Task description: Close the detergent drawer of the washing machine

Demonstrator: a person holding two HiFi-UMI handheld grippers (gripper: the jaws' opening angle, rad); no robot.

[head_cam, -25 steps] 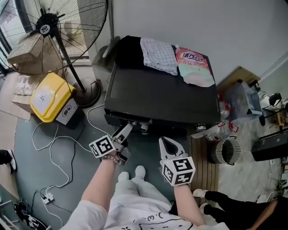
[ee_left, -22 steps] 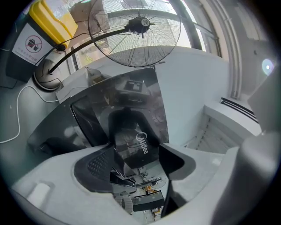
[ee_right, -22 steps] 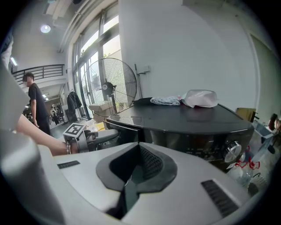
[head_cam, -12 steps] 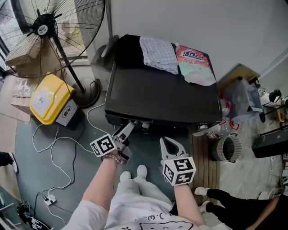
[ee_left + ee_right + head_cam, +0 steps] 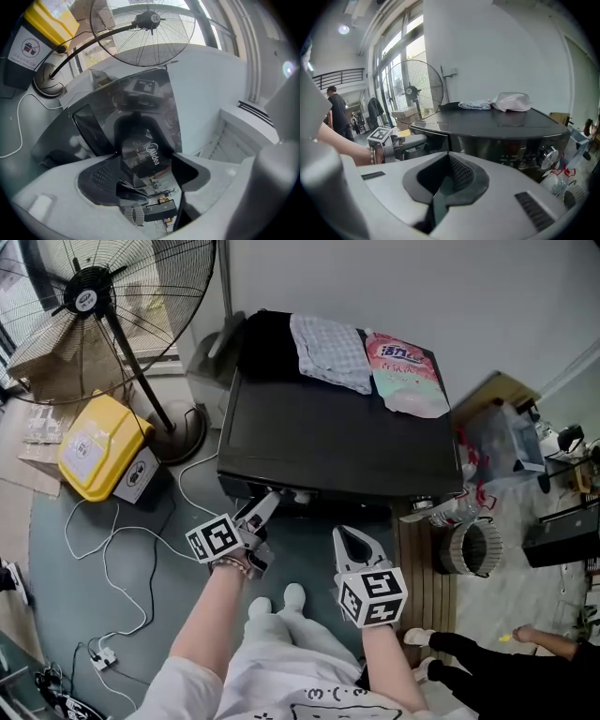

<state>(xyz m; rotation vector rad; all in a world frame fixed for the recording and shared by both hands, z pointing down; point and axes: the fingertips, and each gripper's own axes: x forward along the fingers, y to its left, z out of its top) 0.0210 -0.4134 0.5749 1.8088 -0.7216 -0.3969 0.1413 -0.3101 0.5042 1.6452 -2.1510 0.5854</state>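
Observation:
The black washing machine point(image 5: 337, 437) stands ahead of me, seen from above. My left gripper point(image 5: 270, 502) reaches level to its upper front left corner, where the detergent drawer sits. In the left gripper view the drawer's glossy black front point(image 5: 140, 150) with a white logo fills the gap between the jaws of the left gripper point(image 5: 143, 165). Those jaws have just been opening, and the pads stand apart from the panel. How far the drawer sticks out I cannot tell. My right gripper point(image 5: 351, 538) point(image 5: 447, 183) hangs shut and empty in front of the machine.
A checked cloth point(image 5: 330, 352) and a pink pouch point(image 5: 405, 371) lie on the lid. A standing fan point(image 5: 94, 296) and a yellow container point(image 5: 94, 442) are to the left. White cables point(image 5: 122, 549) cross the floor. A bottle and a grey roll point(image 5: 473, 551) sit at the right.
Both grippers keep their places by the machine's front. Another person's hand has come into view at the bottom right, and a shoe at the left edge has slipped mostly out.

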